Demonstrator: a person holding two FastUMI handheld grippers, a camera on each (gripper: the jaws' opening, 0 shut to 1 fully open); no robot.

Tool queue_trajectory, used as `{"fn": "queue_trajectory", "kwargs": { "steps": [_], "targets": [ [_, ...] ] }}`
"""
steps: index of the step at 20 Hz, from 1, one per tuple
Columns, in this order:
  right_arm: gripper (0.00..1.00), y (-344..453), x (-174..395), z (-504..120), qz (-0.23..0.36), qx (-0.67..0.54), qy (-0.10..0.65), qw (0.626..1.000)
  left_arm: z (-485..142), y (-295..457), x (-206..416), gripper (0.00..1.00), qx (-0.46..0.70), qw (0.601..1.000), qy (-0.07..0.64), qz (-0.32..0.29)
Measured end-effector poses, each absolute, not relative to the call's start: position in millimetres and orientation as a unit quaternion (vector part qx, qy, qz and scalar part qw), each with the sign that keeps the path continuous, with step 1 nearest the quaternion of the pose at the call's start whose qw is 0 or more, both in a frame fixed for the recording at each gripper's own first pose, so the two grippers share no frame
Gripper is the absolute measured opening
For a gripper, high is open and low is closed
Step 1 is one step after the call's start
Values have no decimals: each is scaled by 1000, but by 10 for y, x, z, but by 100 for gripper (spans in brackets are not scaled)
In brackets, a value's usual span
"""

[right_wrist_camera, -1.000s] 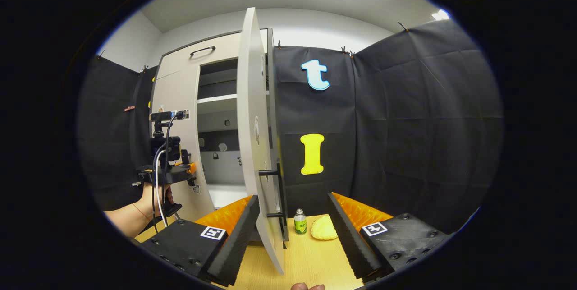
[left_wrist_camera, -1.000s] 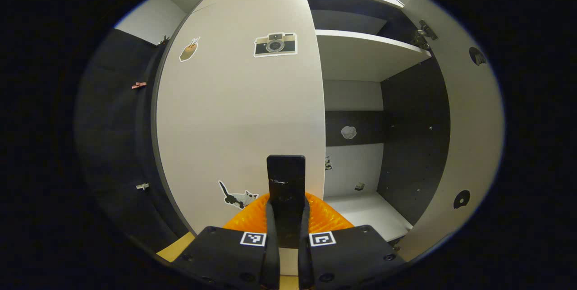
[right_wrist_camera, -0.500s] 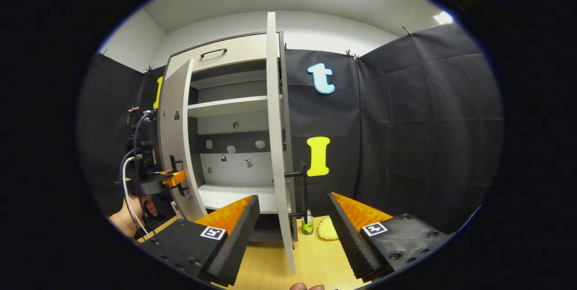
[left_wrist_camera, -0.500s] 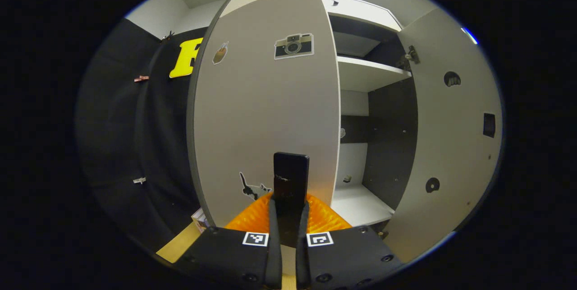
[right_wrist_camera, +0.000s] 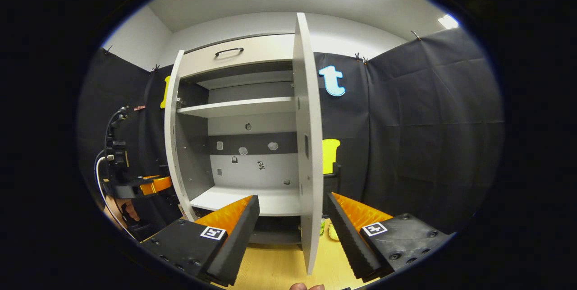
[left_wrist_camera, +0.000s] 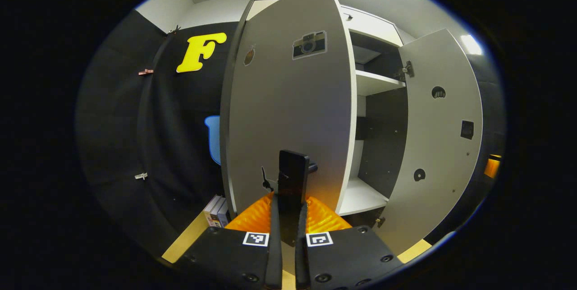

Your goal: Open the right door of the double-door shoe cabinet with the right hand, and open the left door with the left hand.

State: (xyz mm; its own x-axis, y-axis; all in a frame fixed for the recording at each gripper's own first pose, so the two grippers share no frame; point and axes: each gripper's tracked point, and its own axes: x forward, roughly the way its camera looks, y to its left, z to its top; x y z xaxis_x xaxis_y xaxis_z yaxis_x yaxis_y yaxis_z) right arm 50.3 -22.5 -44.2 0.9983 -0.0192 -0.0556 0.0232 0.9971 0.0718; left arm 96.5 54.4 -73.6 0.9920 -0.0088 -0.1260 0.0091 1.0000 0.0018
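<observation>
In the left gripper view my left gripper [left_wrist_camera: 289, 206] is shut on the black handle [left_wrist_camera: 293, 173] of the cabinet's left door [left_wrist_camera: 288, 109], which carries a camera sticker and stands swung well out. The right door [left_wrist_camera: 444, 136] also stands open, showing a shelf [left_wrist_camera: 376, 83] and the dark inner wall. In the right gripper view my right gripper [right_wrist_camera: 293, 199] is open, and the right door [right_wrist_camera: 309, 145] stands edge-on between its fingers without touching them. The left door [right_wrist_camera: 173, 136] is open at the left, with the left gripper [right_wrist_camera: 135, 186] and a hand [right_wrist_camera: 128, 211] beside it.
A drawer with a black handle [right_wrist_camera: 229, 51] tops the cabinet. The cabinet stands on a wooden tabletop [right_wrist_camera: 279, 267]. Several books [left_wrist_camera: 216, 211] lean at the foot of the left door. A small bottle and a yellow object [right_wrist_camera: 332, 231] sit behind the right door.
The left door has swung further out with my left gripper shut on its handle. The right gripper stayed open, and the right door now looks more edge-on to it.
</observation>
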Motion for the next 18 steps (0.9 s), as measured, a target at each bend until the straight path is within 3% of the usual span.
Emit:
{"fn": "queue_trajectory", "kwargs": {
  "steps": [18],
  "targets": [
    [95, 363, 556, -505, 28, 34, 38, 998, -767, 913, 802, 13, 12, 998, 64, -5]
  ]
}}
